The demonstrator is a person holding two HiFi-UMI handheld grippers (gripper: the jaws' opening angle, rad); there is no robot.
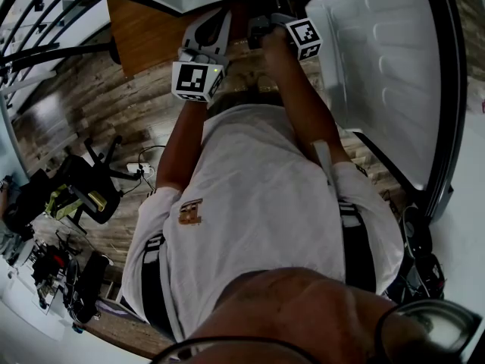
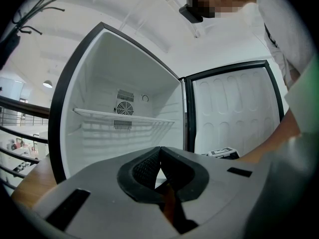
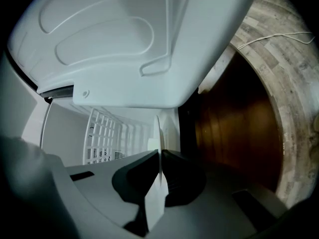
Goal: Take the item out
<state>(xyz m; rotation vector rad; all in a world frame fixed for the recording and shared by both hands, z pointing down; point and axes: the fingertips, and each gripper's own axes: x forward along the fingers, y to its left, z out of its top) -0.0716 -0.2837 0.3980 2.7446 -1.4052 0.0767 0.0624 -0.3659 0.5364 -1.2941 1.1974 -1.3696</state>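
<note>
The only print in sight is the black-and-white square pattern on each marker cube [image 1: 195,80], plus an orange emblem [image 1: 190,212] on the person's shirt [image 1: 258,203], too small to read. Only the right gripper view shows the right tongs [image 3: 159,153] pinched on a thin white item [image 3: 155,195], edge-on before the open fridge [image 3: 65,128]. Only the left gripper view shows the left tongs [image 2: 160,151] closed, tips touching with nothing between, facing the wire shelf [image 2: 124,117] and fan vent [image 2: 124,108]

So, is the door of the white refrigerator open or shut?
Open. The white refrigerator door is swung aside, inner lining showing, and the white wire shelf inside is visible.
</note>
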